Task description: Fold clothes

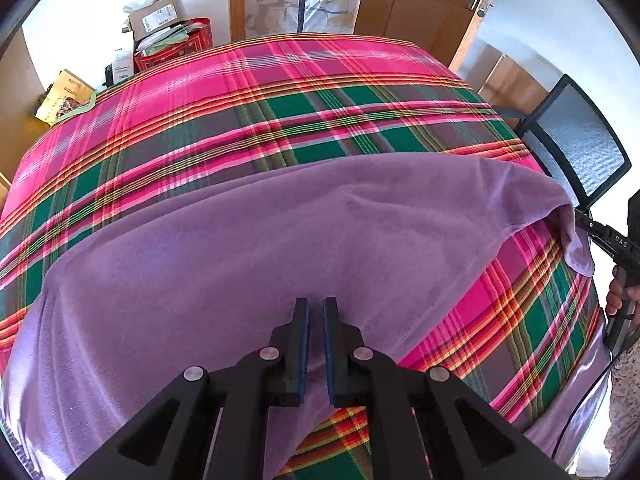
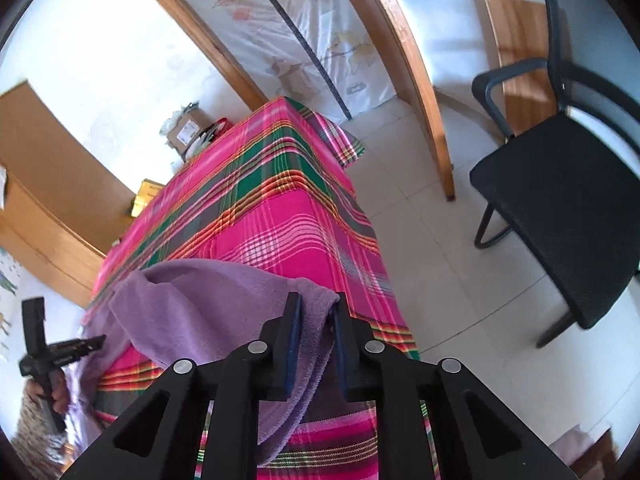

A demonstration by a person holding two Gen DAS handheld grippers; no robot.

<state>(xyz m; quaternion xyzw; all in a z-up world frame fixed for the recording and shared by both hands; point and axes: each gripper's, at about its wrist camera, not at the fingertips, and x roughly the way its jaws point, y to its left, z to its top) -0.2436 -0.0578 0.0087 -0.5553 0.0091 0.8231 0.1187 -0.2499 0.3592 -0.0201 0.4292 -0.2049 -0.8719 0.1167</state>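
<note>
One purple fleece garment [image 1: 248, 248] lies on one pink-and-green plaid tablecloth [image 1: 256, 92]. Two black two-finger grippers: left [image 1: 316, 312], right [image 2: 316, 308]. One black mesh office chair [image 2: 560, 200] at three o'clock. One brown cardboard box [image 1: 158, 16] at eleven o'clock.

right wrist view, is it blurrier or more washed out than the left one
Right wrist view: the chair and plaid tablecloth are slightly soft, the wall blown out white. Left wrist view: sharper on the purple garment, with white glare on the wall behind; both bend straight edges.
</note>
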